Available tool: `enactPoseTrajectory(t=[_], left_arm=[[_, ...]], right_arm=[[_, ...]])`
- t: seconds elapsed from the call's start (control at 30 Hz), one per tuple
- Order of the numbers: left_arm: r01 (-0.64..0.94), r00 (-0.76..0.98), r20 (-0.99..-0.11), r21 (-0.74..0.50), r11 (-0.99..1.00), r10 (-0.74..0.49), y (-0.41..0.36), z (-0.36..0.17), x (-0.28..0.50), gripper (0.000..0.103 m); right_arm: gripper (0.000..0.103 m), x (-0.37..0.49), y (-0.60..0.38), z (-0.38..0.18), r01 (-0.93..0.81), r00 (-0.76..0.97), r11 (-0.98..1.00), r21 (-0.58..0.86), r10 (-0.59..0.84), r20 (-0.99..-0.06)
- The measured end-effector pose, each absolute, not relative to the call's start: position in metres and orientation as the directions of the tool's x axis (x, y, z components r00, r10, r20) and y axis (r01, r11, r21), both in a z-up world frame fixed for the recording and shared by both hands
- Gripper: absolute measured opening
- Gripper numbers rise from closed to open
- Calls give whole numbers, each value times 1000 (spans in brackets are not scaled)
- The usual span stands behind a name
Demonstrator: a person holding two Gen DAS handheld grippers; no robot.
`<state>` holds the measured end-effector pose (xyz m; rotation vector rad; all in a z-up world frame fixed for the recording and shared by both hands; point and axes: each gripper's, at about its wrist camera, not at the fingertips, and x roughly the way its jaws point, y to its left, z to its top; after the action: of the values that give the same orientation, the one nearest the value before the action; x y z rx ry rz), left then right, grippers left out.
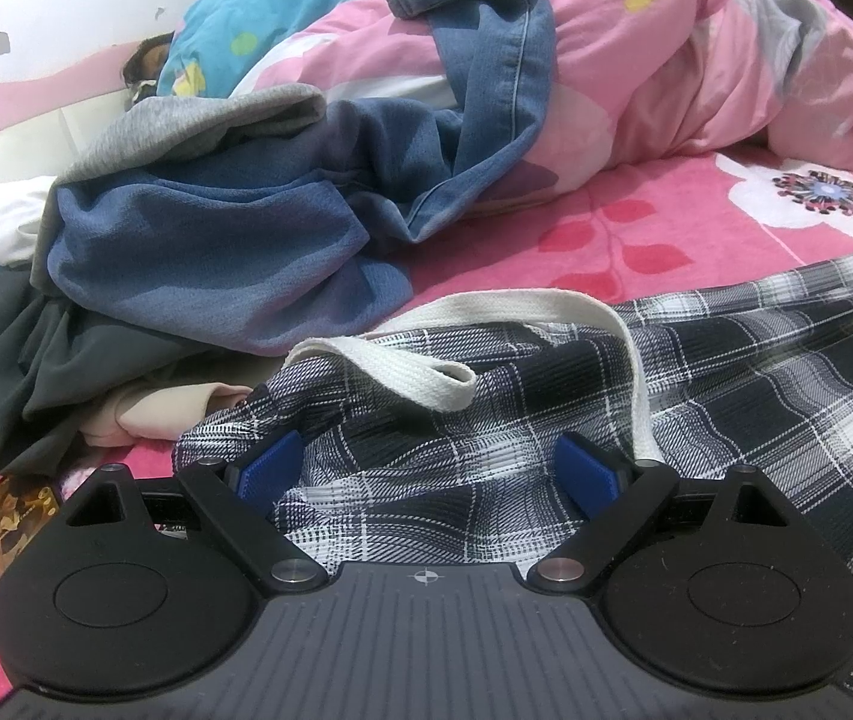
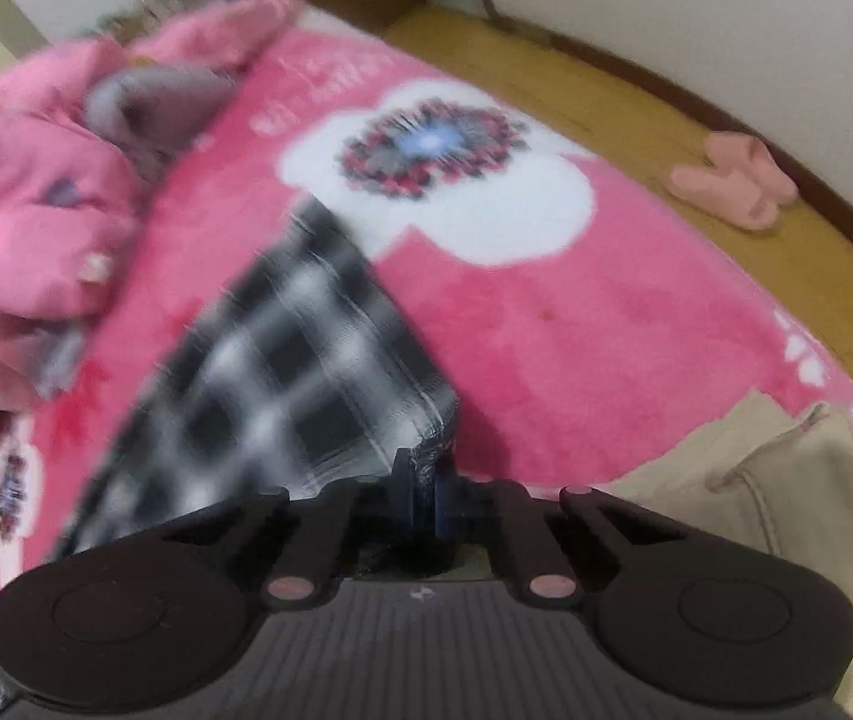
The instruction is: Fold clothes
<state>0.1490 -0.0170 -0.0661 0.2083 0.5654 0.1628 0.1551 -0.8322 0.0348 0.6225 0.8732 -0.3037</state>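
Plaid garment [image 1: 546,396], soft and limp, lay under the left gripper [image 1: 426,468], fingers spread apart; right gripper [image 2: 423,480] pinched its hem corner between closed fingers, a sensible hold

Left wrist view: set low and close over the plaid garment [image 1: 546,396], aimed toward the clothes pile [image 1: 216,252].
Right wrist view: angled steeply down, close.
Shared: plaid garment, pink blanket [image 2: 576,330].

We see our left gripper [image 1: 426,468] angled down over the plaid garment [image 1: 726,396] with its blue pads spread apart, while our right gripper [image 2: 420,480] tilts steeply, pads pinched on that garment's corner.
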Motion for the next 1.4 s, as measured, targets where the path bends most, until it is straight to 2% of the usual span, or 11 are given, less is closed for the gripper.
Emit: enactPoseTrajectory(t=[0.2,0.47,0.6,0.7,0.8,0.9,1.0,1.1,1.2,1.3,1.4], left_arm=[[-98,832,-511,250,963,217,-19,-66,149,93],[-99,831,-511,256,962,221,-20,-66,149,93],[-100,830,-512,256,962,222,-20,-66,149,93],[-99,830,-512,256,962,222,-20,-66,150,93],[-99,830,-511,257,961,222,-20,-65,150,93],[-98,831,-512,249,963,217,-19,-65,150,93],[-97,831,-514,242,966,212,-18,-65,149,93],[-96,832,-515,234,968,207,-17,-64,149,93],[-91,839,-514,194,977,180,-11,-63,147,93],[-83,846,-513,144,986,146,-4,-60,145,93],[-77,850,-512,110,991,123,0,-60,145,94]], right_arm=[[5,126,-846,76,478,725,766,429,-69,-685],[5,130,-856,26,567,565,787,242,-157,-810],[25,123,-857,46,635,563,751,178,-293,-773],[30,119,-855,71,675,571,726,129,-404,-715],[29,128,-819,92,554,693,809,196,-318,-647],[28,160,-739,94,278,771,939,203,-92,-630],[27,193,-644,72,-11,732,980,199,144,-666],[24,224,-559,40,-217,624,957,190,286,-728],[21,255,-526,8,-219,572,964,152,253,-780],[7,279,-546,-4,-60,629,992,107,121,-768],[13,280,-573,5,135,678,987,91,-25,-735]])
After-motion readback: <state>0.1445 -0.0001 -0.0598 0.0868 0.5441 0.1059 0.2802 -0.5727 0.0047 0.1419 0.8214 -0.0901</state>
